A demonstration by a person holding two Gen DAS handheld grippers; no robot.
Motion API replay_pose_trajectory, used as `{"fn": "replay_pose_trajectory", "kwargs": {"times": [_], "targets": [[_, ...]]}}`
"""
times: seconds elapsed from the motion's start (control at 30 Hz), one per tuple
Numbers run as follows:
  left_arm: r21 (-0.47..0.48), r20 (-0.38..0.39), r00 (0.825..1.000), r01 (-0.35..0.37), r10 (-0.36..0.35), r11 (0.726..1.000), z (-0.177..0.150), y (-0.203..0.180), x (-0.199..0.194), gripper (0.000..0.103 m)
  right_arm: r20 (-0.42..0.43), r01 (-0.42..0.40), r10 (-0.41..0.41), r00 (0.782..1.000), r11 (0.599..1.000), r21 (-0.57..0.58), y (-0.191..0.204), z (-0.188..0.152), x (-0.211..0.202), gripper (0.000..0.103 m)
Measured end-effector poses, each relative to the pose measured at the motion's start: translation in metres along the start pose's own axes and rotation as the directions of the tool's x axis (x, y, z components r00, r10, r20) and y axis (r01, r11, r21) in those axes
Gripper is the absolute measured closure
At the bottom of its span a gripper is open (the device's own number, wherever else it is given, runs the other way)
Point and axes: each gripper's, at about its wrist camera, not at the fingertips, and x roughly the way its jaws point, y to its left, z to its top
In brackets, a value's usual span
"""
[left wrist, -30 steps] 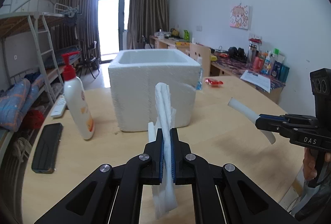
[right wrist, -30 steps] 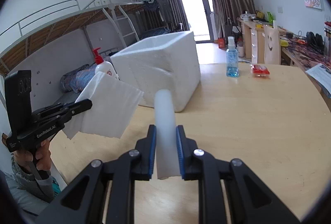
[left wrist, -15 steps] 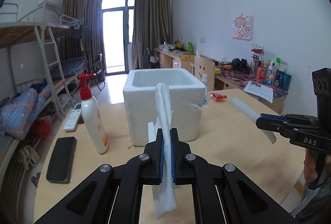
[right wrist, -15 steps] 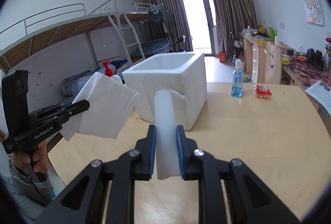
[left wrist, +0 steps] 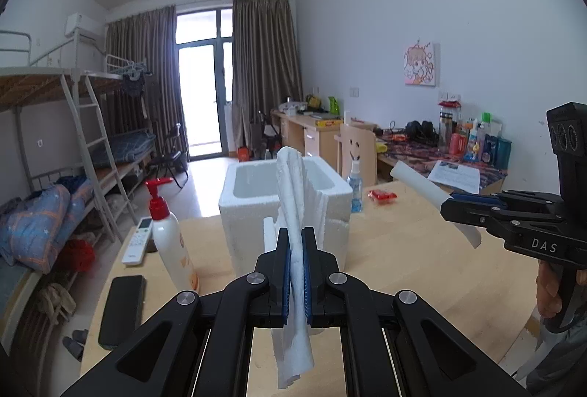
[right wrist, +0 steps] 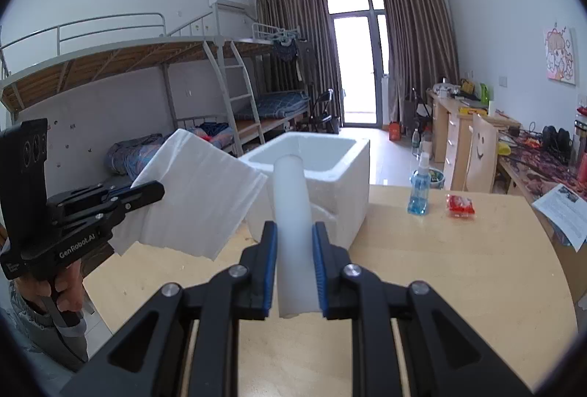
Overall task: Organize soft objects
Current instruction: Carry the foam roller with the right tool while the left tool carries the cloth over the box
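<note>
Left wrist view: nearest the lens, the left gripper (left wrist: 297, 272) has its jaws pressed together on a folded white foam sheet (left wrist: 293, 213), which stands edge-on between the blue pads and droops below them. The sheet appears very light and limp; it is judged likely to flop or fold if held by a corner, so a grip near the middle of the folded edge, as at present, is sound. In the right wrist view the right gripper (right wrist: 293, 265) pinches a white foam tube (right wrist: 291, 206) near its lower end, the tube projecting forward and upward from the jaws. The tube looks light and springy, somewhat stiffer than the sheet, and may crush or slip under a hard squeeze. Both items are held in the air above the wooden table (right wrist: 458, 268). Beyond them stands an open white foam box (right wrist: 326, 177), judged the probable receptacle; nothing can be seen inside it from these angles. Beside the box on the left stands a lotion pump bottle (left wrist: 167, 232); farther right, a blue spray bottle (right wrist: 419, 190) and a red packet (right wrist: 460, 205).
</note>
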Motion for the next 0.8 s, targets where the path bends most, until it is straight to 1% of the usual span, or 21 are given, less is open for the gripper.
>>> {"fn": "replay_pose_trajectory", "kwargs": {"times": [0.37,0.5,0.8], "targets": [[0.006,0.056,0.997,-0.044,0.043,0.999,0.011,0.004,-0.013,0.097,0.043,-0.005,0.007,0.999,0.999,-0.041,0.005,0.012,-0.007,0.081],[0.009,0.075,0.996,-0.049,0.048,0.999,0.015,0.003,-0.016,0.097,0.055,-0.002,0.005,0.998,0.999,-0.048,0.005,0.016,-0.008,0.08],[0.01,0.084,0.995,-0.051,0.05,0.999,0.02,0.005,-0.01,0.097,0.062,0.009,-0.005,0.998,0.998,-0.059,0.0,0.024,-0.004,0.08]]}}
